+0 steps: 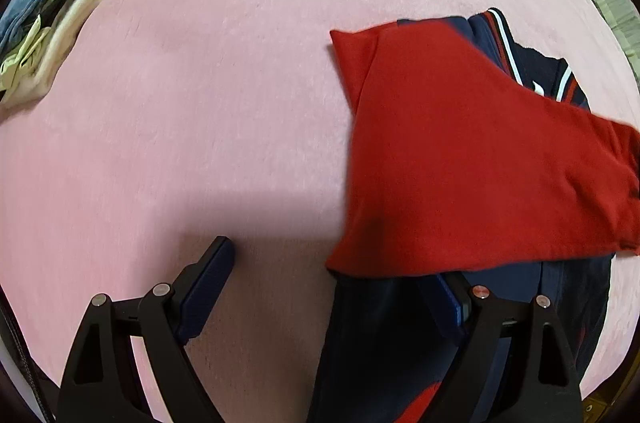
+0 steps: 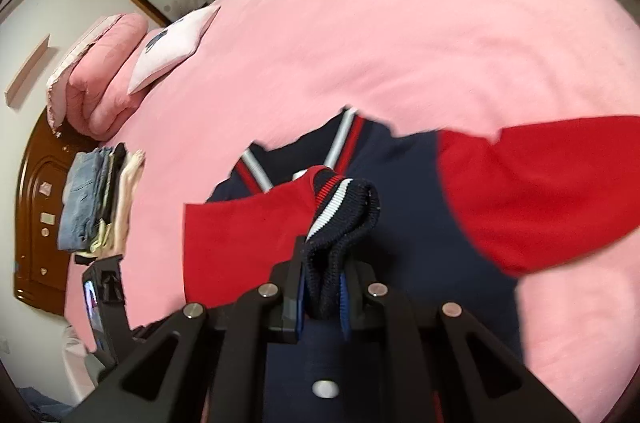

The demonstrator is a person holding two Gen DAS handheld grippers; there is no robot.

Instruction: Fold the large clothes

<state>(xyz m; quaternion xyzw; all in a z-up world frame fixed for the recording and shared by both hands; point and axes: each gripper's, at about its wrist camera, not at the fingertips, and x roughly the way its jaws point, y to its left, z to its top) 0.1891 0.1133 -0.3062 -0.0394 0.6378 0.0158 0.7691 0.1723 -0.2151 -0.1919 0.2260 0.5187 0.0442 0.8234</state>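
Right tongs (image 2: 325, 265) were clamped on the striped ribbed cuff (image 2: 344, 211) of a red sleeve (image 2: 248, 239), the navy, white and red knit bunched between the two pads and rising just beyond them. That sleeve belonged to a navy jacket (image 2: 400, 191) with red sleeves, which lay spread on the pink bed (image 2: 400, 23) directly beneath and ahead of these tongs; its other red sleeve (image 2: 560, 191) stretched away to the right, and its striped collar (image 2: 344, 139) lay on the far side. Left tongs (image 1: 332, 283) stood wide apart with nothing between the pads, pointing steeply down at the bed. Their left finger (image 1: 208, 287) hung over bare pink bedding, while the right finger (image 1: 452, 303) was partly hidden under the near edge of a red sleeve, over the dark body of the jacket; whether it touched the cloth could not be told. In the left wrist view the jacket lay to the right of the tongs, the red sleeve folded across the navy body. A stack of folded clothes (image 1: 60, 11), blue denim and pale cream pieces, rested well apart at the far left of the bed, near a wooden headboard (image 2: 36, 223) and a rolled pink quilt (image 2: 108, 75).
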